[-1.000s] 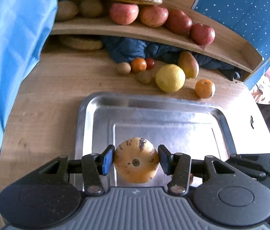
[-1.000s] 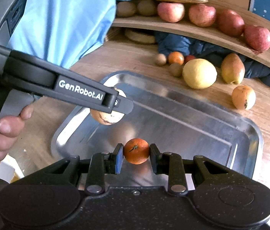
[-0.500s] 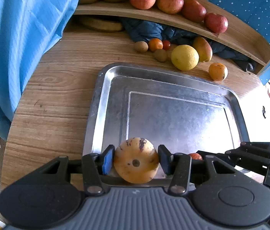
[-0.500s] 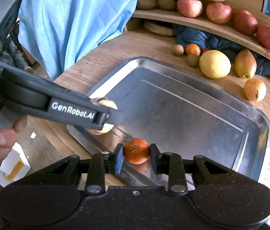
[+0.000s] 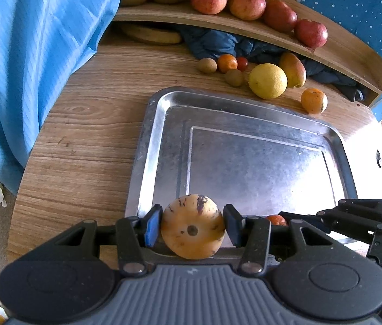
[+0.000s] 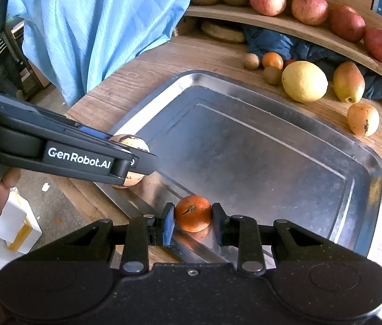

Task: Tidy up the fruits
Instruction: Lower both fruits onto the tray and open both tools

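Note:
My left gripper [image 5: 192, 228] is shut on a round pale-orange speckled fruit [image 5: 192, 227], held over the near rim of the metal tray [image 5: 147, 140]. In the right wrist view the same fruit [image 6: 129, 142] shows behind the left gripper's finger. My right gripper [image 6: 193, 219] is shut on a small orange tangerine [image 6: 193, 213], held over the tray's near edge [image 6: 375, 178]; the tangerine peeks out in the left wrist view [image 5: 276, 219].
Loose fruit lies beyond the tray: a yellow lemon [image 5: 267, 80], a mango [image 5: 293, 69], an orange fruit [image 5: 313, 100], kiwis [image 5: 207, 65] and a tangerine [image 5: 227, 63]. A wooden shelf [image 5: 245, 24] holds red apples and bananas. Blue cloth [image 5: 28, 54] hangs at left.
Both grippers have pulled back toward the tray's near edge, each still holding its fruit. More of the tray and the table's edge now shows.

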`<state>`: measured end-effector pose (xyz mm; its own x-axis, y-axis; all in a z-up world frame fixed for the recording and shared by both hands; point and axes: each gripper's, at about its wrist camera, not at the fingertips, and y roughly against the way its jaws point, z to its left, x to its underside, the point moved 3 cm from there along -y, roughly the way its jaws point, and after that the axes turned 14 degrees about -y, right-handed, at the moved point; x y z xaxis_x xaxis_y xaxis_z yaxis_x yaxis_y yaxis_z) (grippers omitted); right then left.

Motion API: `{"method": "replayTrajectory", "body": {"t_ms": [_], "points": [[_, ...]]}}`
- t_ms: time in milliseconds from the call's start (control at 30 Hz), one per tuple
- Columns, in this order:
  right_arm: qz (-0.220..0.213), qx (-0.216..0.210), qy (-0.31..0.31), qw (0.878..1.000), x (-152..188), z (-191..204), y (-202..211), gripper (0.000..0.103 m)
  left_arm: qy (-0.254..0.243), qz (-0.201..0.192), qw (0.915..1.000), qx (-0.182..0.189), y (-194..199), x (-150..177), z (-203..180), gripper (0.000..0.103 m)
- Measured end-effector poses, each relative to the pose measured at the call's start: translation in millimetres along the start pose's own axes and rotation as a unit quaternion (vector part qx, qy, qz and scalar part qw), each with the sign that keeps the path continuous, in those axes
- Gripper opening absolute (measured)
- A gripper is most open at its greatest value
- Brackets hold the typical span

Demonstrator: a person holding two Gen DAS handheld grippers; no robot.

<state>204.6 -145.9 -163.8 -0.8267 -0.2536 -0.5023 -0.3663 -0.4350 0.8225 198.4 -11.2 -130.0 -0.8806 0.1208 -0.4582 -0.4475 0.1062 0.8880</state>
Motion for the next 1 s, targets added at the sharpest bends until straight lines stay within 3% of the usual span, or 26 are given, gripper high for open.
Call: {"method": "replayTrajectory", "body": {"t_ms": [500,767,1000], "points": [[-0.007,-0.004,-0.012,1.0,2.6,-4.6,5.4,0.034,-0.015,-0.002,0.9998,-0.009,7.2,-3.4,-5.7,0.056],[-0.02,-0.006,-0.019,1.0,6.6,-6.4,17.5,0.053,-0.014,-0.021,0.9995,-0.017,22.5,-0.7,-9.7,0.079],[-0.036,-0.005,-0.021,0.999,15.4,-8.9,35.8,0.071,-0.016,-0.041,0.9987,-0.027,39.9,5.3,-15.7,0.09]]}}
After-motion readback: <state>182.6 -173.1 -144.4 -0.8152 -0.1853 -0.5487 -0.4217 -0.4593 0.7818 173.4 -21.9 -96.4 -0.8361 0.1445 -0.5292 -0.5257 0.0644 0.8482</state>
